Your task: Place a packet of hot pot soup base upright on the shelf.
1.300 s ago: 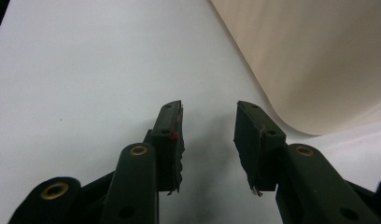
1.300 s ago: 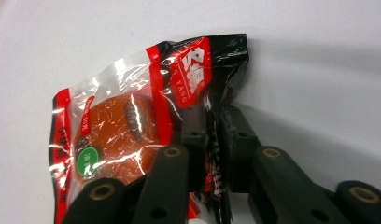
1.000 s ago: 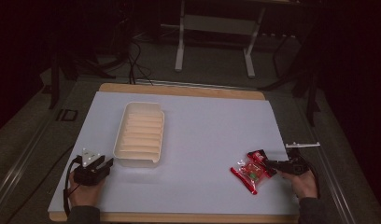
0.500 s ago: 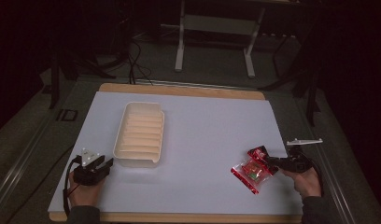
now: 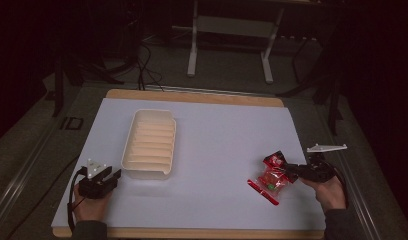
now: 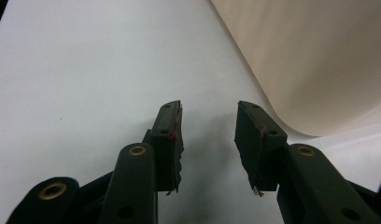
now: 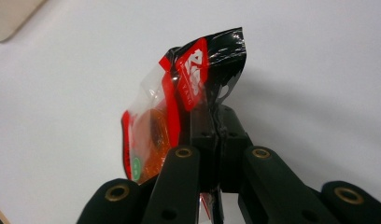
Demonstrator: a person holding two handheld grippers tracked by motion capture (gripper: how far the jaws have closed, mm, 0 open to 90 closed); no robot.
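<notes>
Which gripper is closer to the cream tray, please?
Left. The left gripper sits open just beside the cream tray's near corner; the right gripper is far across the mat, clamping a red snack packet.

Dim room, bright mat, soft focus

The table (image 5: 212,97) has a wooden top whose edge shows along the far and near sides. A white sheet (image 5: 227,140) covers nearly all of it. A cream ribbed tray (image 5: 149,144) rests directly on the sheet, left of centre, long axis running front to back. Near the right edge, a red and clear snack packet (image 5: 272,177) is partly lifted; whether its lower end touches the sheet cannot be determined.
</notes>
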